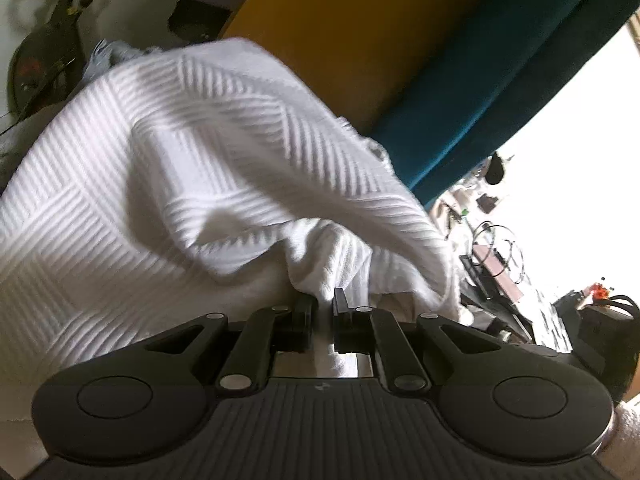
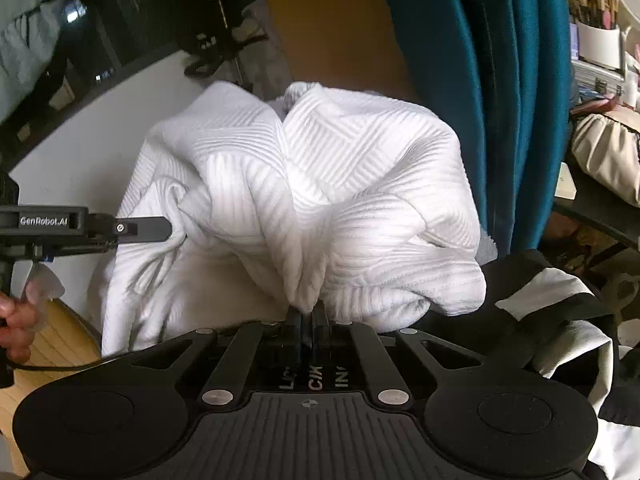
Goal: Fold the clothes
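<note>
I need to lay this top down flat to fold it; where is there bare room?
Bare patches are few: the white surface left of the white ribbed garment, and a wooden strip under the left gripper. The right is crowded: a black-and-white garment beside the right gripper, cluttered shelves beyond.

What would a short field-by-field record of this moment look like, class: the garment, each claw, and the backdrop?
Garment: white textured garment, bunched and lifted, not flat
Left claw: shut on a fold of the garment
Right claw: shut on a gathered edge of the garment
Left claw seen from the right wrist camera: at the garment's left edge, held by a hand
Backdrop: teal curtain, mustard-yellow wall
Also near: black-and-white cloth under the right side
Fold state: not yet folded
</note>
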`<action>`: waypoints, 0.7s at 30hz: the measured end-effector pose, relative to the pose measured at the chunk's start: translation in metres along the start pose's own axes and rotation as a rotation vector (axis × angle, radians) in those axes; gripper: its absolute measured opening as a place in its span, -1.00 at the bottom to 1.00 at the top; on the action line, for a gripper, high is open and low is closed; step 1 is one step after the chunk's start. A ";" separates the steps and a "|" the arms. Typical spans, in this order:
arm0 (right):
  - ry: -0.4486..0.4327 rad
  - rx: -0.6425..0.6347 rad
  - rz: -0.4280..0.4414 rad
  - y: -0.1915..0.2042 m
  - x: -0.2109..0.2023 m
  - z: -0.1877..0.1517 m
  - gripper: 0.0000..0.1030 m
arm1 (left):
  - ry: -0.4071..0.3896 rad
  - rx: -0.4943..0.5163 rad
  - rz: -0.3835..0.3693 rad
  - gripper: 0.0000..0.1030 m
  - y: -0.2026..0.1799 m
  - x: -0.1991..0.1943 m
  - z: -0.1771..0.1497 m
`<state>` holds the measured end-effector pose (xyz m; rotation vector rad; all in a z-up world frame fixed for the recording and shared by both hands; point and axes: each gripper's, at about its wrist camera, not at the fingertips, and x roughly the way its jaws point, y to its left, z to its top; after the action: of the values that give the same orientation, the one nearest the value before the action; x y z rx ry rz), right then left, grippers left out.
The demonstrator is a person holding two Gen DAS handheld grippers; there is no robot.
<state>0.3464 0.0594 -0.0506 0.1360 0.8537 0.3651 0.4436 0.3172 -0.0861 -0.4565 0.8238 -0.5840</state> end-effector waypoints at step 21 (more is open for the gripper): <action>0.034 -0.264 -0.160 0.020 0.060 0.044 0.97 | 0.014 0.135 -0.056 0.81 0.012 -0.034 -0.005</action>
<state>0.4107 0.1010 -0.0591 -0.1828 0.8358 0.3273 0.4244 0.3472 -0.0771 -0.3533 0.7812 -0.6913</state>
